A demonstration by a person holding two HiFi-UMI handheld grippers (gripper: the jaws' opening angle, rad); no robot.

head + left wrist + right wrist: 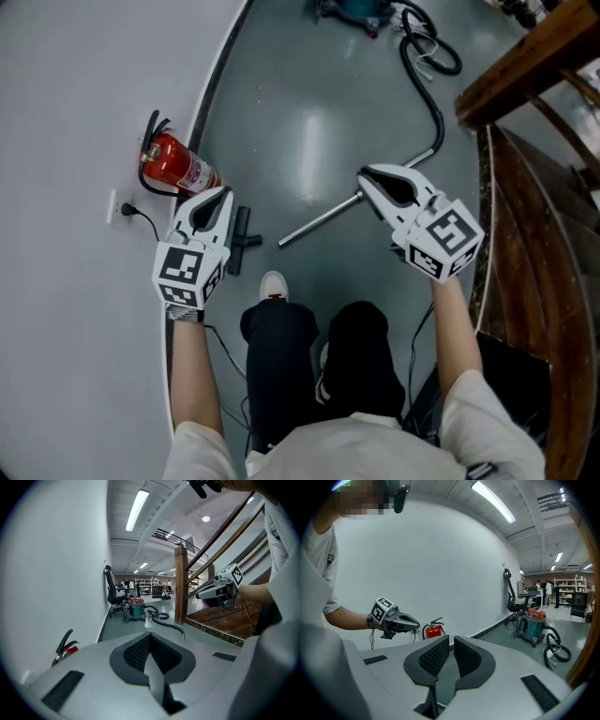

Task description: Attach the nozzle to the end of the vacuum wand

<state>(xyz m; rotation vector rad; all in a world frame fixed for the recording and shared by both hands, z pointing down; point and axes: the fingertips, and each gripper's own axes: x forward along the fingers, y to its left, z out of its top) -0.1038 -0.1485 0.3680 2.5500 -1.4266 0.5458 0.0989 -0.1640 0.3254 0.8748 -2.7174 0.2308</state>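
In the head view the metal vacuum wand (323, 220) lies slanted on the grey floor, its far end joined to a black hose (427, 89). The black T-shaped nozzle (242, 240) lies on the floor apart from the wand's near end, to its left. My left gripper (225, 191) hovers above the nozzle, shut and empty, and in its own view the left gripper (150, 637) has its pads together. My right gripper (363, 174) hangs over the wand's middle. In its own view the right gripper (451, 641) is shut, with only a thin slit and nothing between its pads.
A red fire extinguisher (174, 164) stands against the white wall at the left, by a wall socket (114, 206). The teal vacuum body (533, 620) sits farther off with coiled hose. A wooden stair and railing (534, 56) border the right side. The person's legs and shoes (274, 286) stand just below the nozzle.
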